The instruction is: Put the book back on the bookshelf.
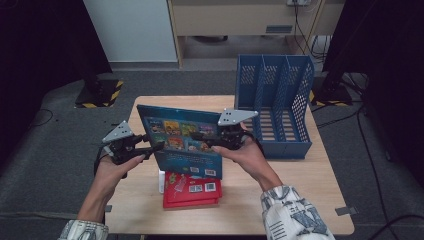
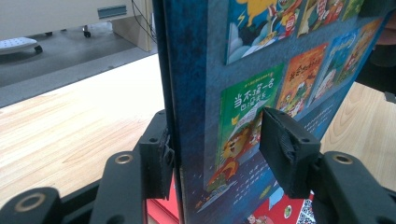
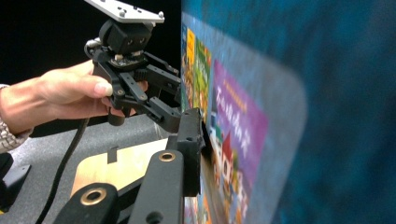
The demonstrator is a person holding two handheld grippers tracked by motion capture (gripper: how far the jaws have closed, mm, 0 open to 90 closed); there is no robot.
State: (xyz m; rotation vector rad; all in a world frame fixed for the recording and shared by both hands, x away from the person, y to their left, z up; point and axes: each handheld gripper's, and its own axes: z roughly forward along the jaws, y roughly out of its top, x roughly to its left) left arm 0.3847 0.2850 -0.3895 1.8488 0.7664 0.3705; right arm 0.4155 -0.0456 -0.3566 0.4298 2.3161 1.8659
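Note:
A blue picture book [image 1: 180, 140] stands upright above the table, held at both ends. My left gripper [image 1: 155, 146] clamps its left edge; in the left gripper view the two pads [image 2: 161, 158] sit on either side of the book [image 2: 243, 93]. My right gripper [image 1: 200, 136] grips the cover's right part from the near side. In the right gripper view one pad [image 3: 191, 140] presses on the cover [image 3: 280, 116] and the other jaw is hidden behind the book. A red book [image 1: 192, 190] lies flat on the table below.
A blue slotted file organiser [image 1: 275, 105] stands at the table's back right corner. The wooden table [image 1: 300, 190] has bare surface at the front right. Grey floor surrounds the table, and a cable trails from each gripper.

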